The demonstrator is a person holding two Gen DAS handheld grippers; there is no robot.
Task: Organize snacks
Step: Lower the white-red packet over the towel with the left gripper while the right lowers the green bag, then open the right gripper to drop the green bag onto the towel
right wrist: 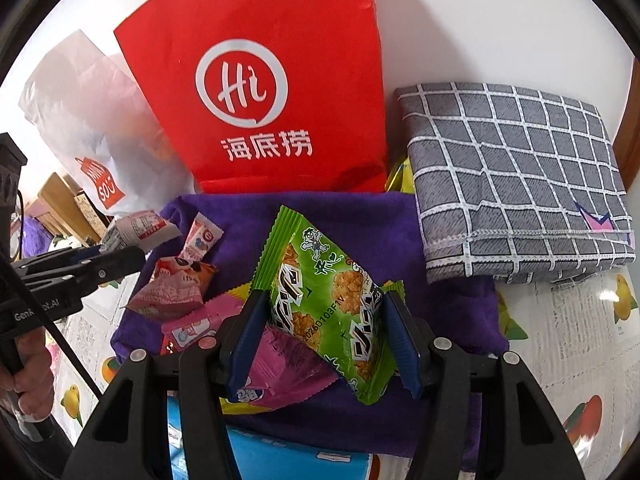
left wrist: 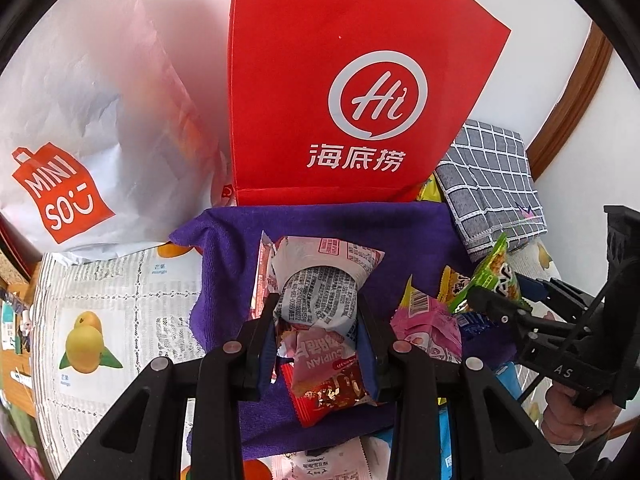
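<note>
Evidently light, crinkly and slippery: left gripper [left wrist: 318, 320] pinches a white-and-red snack packet [left wrist: 320, 300] mid-body; right gripper [right wrist: 326, 336] clamps the green rice-cracker packet [right wrist: 320, 304], red bag [right wrist: 260, 80] at twelve o'clock.

Wall: plain white [right wrist: 500, 20], brightly and evenly lit, faint shadows cast on it.
Trim: curved brown wooden band [left wrist: 576, 108] at the right edge, against the white.
Tabletop: covered with a newsprint-patterned cloth with printed yellow and orange fruit [left wrist: 104, 312].
Left edge: wooden furniture [right wrist: 60, 204] with small cluttered items, too blurred to identify.
Light: bright, daylight-like, no lamp or window visible.
</note>
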